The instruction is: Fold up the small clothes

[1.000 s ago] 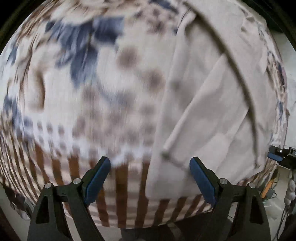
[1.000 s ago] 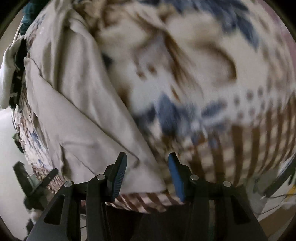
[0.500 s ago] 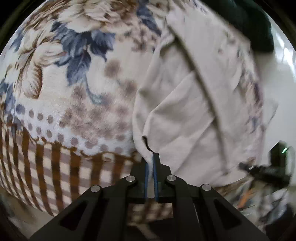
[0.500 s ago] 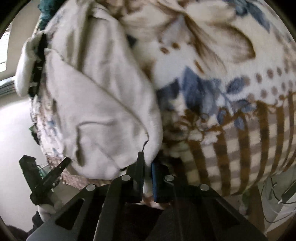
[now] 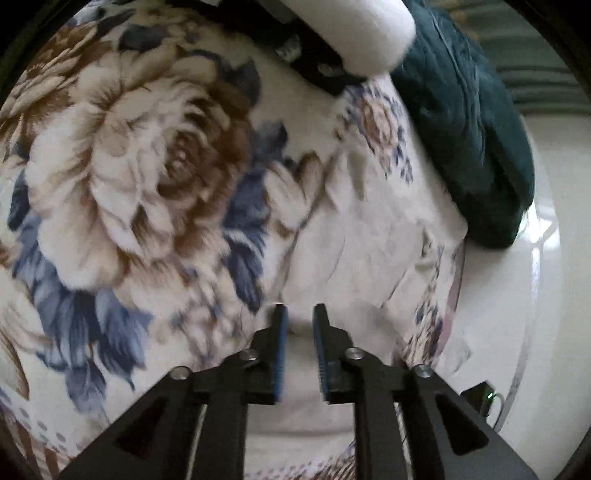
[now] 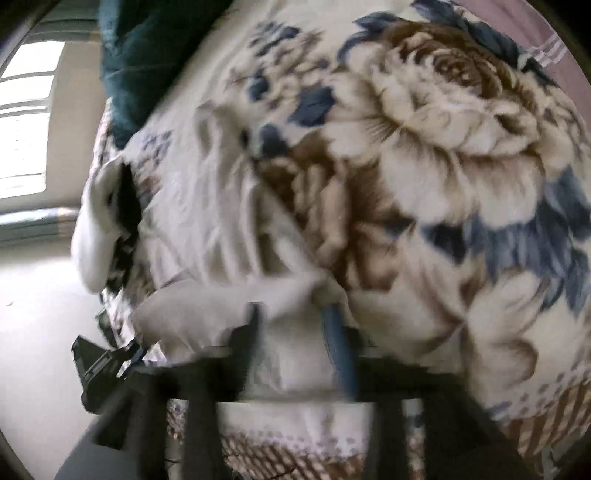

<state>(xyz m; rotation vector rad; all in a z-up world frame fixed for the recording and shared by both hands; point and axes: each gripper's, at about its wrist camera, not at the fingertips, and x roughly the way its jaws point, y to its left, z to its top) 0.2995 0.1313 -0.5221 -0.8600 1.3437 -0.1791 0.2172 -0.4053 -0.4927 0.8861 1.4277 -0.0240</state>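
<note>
A pale beige garment (image 5: pixel 354 236) lies on a floral blanket (image 5: pixel 140 177), folded over on itself. In the left wrist view my left gripper (image 5: pixel 298 317) sits over its near edge with its jaws a small gap apart and the cloth lying between and under them. In the right wrist view my right gripper (image 6: pixel 291 314) is blurred, its jaws parted, with the garment's folded edge (image 6: pixel 229 310) draped between and over them. The right hand in a white sleeve (image 5: pixel 354 33) shows at the top of the left wrist view.
A dark teal cloth (image 5: pixel 469 122) lies at the far right of the bed, also in the right wrist view (image 6: pixel 144 62). The floral blanket (image 6: pixel 443 155) fills the rest. Pale floor (image 5: pixel 546 258) lies past the bed edge. A window (image 6: pixel 26 122) is at left.
Both grippers closed on the garment's near edge, carried it forward across the bed over the rest of the garment, and now both jaws have parted.
</note>
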